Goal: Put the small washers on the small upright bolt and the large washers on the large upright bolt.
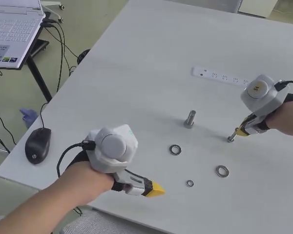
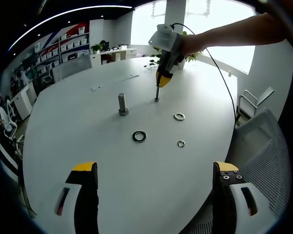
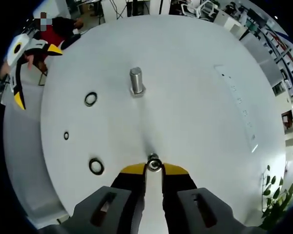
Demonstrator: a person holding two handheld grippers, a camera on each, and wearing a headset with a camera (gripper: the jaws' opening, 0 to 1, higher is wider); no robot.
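With right gripper (image 3: 154, 169) jaws clenched on what looks like a small washer (image 3: 154, 163) over the small upright bolt (image 1: 231, 138) at their tips, and left gripper (image 2: 155, 168) jaws released empty, hold level, centre the hole, lower gently.

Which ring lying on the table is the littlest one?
The small washer, the one lying closest to the left gripper. The dark large washer and the shiny large washer are both clearly wider rings.
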